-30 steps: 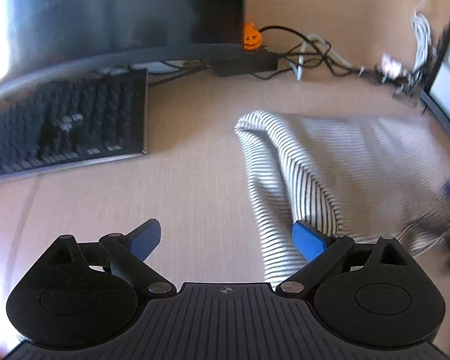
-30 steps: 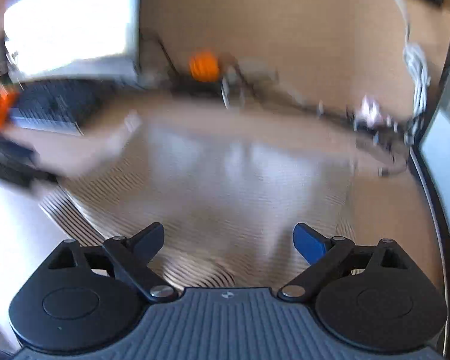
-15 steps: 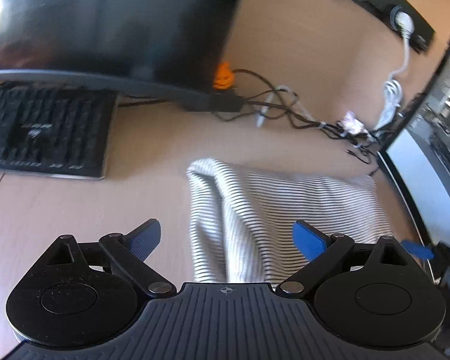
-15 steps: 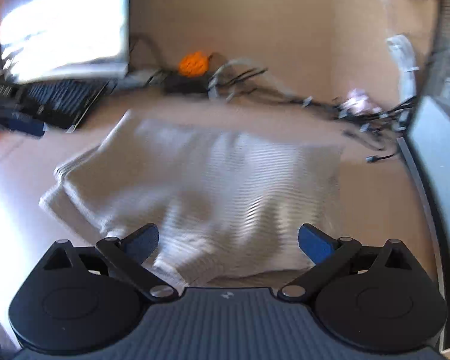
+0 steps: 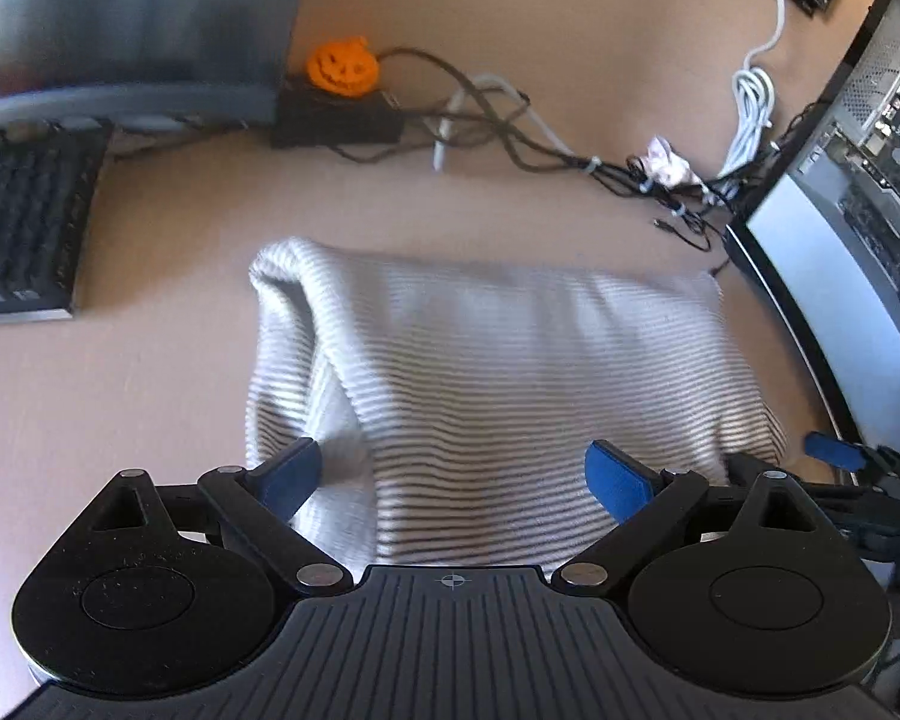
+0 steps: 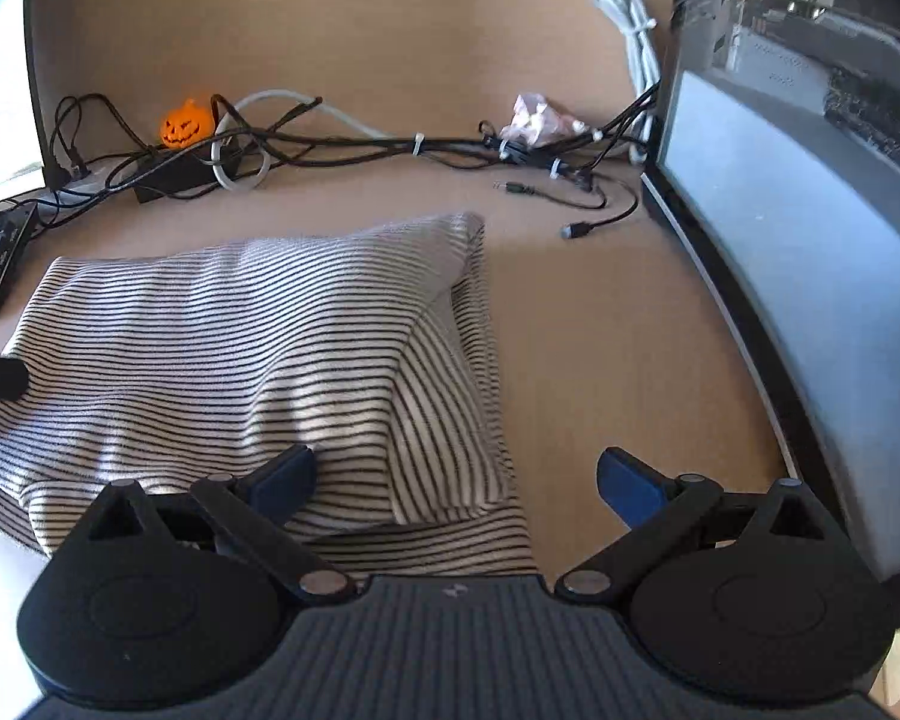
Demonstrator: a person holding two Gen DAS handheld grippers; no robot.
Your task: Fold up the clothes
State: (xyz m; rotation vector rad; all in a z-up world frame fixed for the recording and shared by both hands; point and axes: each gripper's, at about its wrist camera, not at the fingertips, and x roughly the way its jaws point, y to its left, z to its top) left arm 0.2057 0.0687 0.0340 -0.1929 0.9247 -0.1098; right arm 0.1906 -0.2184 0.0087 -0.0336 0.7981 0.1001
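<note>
A white garment with thin black stripes (image 5: 498, 384) lies folded into a rough rectangle on the tan desk (image 5: 120, 396). In the right wrist view the striped garment (image 6: 258, 348) has a flap folded over its right side. My left gripper (image 5: 453, 474) hovers open over the garment's near edge, nothing between its blue fingers. My right gripper (image 6: 456, 483) is open too, above the garment's near right corner. The right gripper's blue fingertip (image 5: 834, 451) shows at the right edge of the left wrist view.
A black keyboard (image 5: 18, 228) and monitor (image 5: 120, 18) stand at the left. A computer case (image 6: 810, 228) walls off the right. Tangled cables (image 6: 390, 144), an orange pumpkin figure (image 5: 342, 67) and a black box (image 5: 336, 120) line the back.
Both grippers have swung to face the folded garment squarely. The left view shifted right from the keyboard toward the garment. The right view has steadied after heavy blur. Both stayed open.
</note>
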